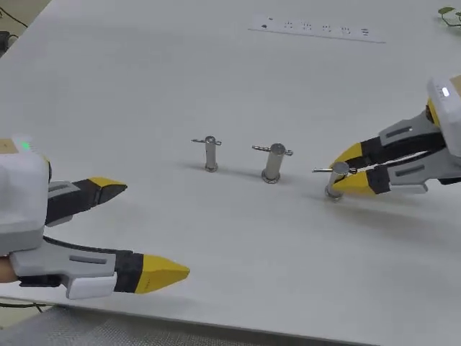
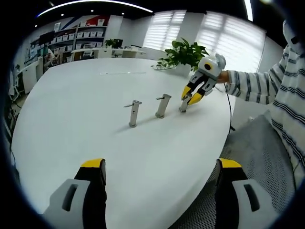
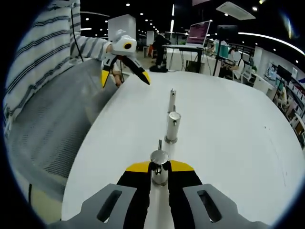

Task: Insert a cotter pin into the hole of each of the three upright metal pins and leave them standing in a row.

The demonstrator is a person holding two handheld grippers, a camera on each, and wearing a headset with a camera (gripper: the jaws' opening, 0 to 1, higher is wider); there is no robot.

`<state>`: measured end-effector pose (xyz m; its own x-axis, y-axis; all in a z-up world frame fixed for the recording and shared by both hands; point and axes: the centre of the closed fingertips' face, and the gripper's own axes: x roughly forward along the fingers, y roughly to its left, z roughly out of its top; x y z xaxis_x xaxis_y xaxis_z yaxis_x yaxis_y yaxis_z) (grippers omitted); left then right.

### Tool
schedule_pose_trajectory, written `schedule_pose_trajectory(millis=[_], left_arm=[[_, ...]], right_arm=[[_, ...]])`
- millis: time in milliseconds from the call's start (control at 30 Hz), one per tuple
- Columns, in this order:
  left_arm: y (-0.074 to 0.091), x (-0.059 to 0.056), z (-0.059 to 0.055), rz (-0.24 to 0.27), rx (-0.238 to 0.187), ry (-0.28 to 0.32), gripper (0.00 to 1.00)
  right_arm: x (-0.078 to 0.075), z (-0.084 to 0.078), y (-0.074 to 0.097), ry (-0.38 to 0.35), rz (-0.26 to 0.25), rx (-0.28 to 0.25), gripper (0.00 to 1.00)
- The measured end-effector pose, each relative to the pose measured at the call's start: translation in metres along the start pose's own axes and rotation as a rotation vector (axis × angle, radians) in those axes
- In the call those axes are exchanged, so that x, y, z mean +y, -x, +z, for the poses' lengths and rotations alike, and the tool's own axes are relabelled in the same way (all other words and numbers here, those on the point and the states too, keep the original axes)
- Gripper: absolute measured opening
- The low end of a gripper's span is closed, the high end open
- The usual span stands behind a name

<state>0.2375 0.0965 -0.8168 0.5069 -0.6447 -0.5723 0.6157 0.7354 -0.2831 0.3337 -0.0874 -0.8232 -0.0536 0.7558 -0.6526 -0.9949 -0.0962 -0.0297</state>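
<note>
Seating the third thin wire cotter pin (image 1: 320, 171) is, we judge, the step in hand: our right gripper (image 1: 346, 171) is clamped on the rightmost upright cylindrical steel pin (image 3: 159, 157) on the white tabletop (image 1: 238, 238), in row with the middle pin (image 1: 272, 164) and leftmost pin (image 1: 210, 155), both cottered. Our left gripper (image 1: 153, 231) gapes empty. Next: release gently, no toppling. The jaws hide the cotter's looped end.

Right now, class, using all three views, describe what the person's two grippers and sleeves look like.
The left gripper and right gripper match: white housing, grey slotted arms, and black jaws ending in pointed yellow tips. A small green light glows on the left housing. The sleeve is long, with dark stripes on white.
</note>
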Motion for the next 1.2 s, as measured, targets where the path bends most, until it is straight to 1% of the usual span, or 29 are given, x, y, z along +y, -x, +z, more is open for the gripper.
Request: schedule_pose_trajectory(millis=[167, 267, 333, 400, 500, 633, 700, 833, 900, 1000, 1033, 1067, 1133, 1200], left_arm=[[0.000, 0.003, 0.000, 0.024, 0.010, 0.003, 0.96], [0.000, 0.001, 0.003, 0.032, 0.000, 0.010, 0.96], [-0.001, -0.001, 0.004, 0.033, -0.003, 0.014, 0.96], [-0.002, -0.002, 0.003, 0.034, 0.001, 0.017, 0.96], [-0.004, -0.003, 0.001, 0.038, 0.008, 0.022, 0.96], [-0.005, -0.005, 0.000, 0.035, 0.016, 0.026, 0.95], [-0.005, -0.004, 0.003, 0.041, 0.016, 0.017, 0.95], [-0.004, -0.005, 0.007, 0.040, 0.001, 0.018, 0.95], [-0.005, -0.006, 0.006, 0.036, 0.007, 0.015, 0.95], [-0.007, -0.006, 0.003, 0.029, 0.026, 0.006, 0.95], [-0.007, -0.006, 0.003, 0.029, 0.026, 0.006, 0.95], [-0.007, -0.007, 0.003, 0.027, 0.024, 0.009, 0.95], [-0.007, -0.008, 0.002, 0.013, 0.018, 0.027, 0.93], [-0.007, -0.008, 0.001, 0.014, 0.020, 0.025, 0.93]], right_arm=[[-0.010, -0.002, -0.002, 0.006, 0.006, -0.010, 0.13], [-0.014, -0.003, -0.002, 0.009, 0.011, -0.017, 0.13], [-0.017, -0.001, -0.003, 0.004, 0.013, -0.036, 0.13], [-0.017, 0.000, -0.003, 0.004, 0.019, -0.044, 0.13], [-0.014, 0.001, -0.003, 0.015, 0.041, -0.053, 0.13], [-0.014, -0.001, -0.001, 0.009, 0.054, -0.061, 0.13], [-0.014, -0.002, 0.000, 0.009, 0.059, -0.058, 0.13], [-0.015, -0.005, 0.002, 0.010, 0.056, -0.048, 0.13], [-0.015, -0.005, 0.002, 0.006, 0.054, -0.049, 0.14], [-0.015, -0.005, 0.002, 0.005, 0.055, -0.042, 0.14], [-0.015, -0.005, 0.002, -0.006, 0.057, -0.039, 0.14], [-0.015, -0.005, 0.002, -0.003, 0.061, -0.032, 0.14], [-0.016, -0.005, 0.002, -0.005, 0.066, -0.021, 0.14], [-0.016, -0.006, 0.002, -0.011, 0.069, -0.016, 0.15]])
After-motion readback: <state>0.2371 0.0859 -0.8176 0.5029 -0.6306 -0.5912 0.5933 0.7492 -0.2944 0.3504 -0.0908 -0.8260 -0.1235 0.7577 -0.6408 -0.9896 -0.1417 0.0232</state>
